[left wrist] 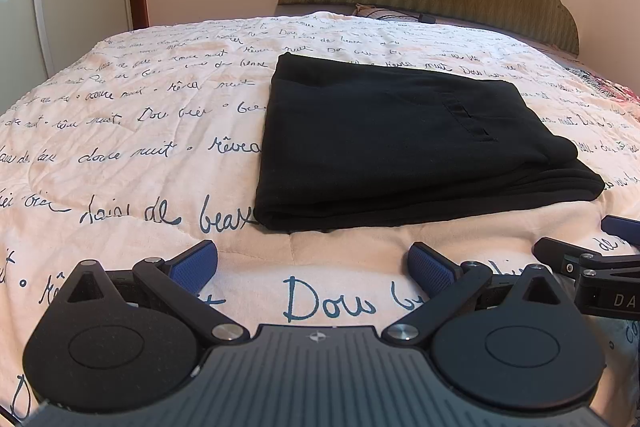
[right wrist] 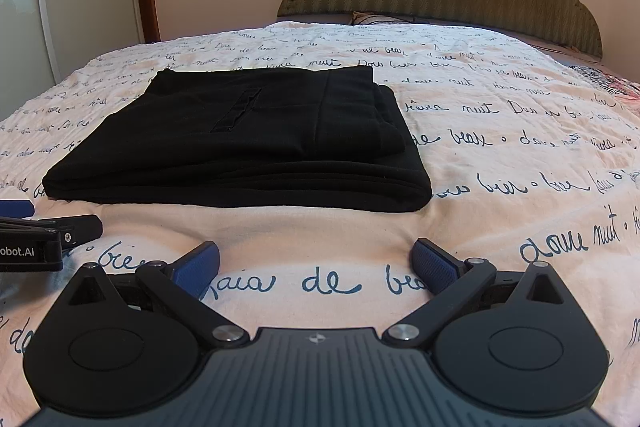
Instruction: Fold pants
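Folded pants on quilt (reads "douce nuit")

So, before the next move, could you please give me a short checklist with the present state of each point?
1. Left gripper open, holding nothing: ok.
2. Right gripper open, holding nothing: ok.
3. Both grippers apart from the black pants: ok.
4. Pants folded into a compact stack on the bedspread: ok.
5. Stack edges aligned: not ok, the upper layer sits back from the lower edge.
6. Underside of the stack smooth: cannot tell.
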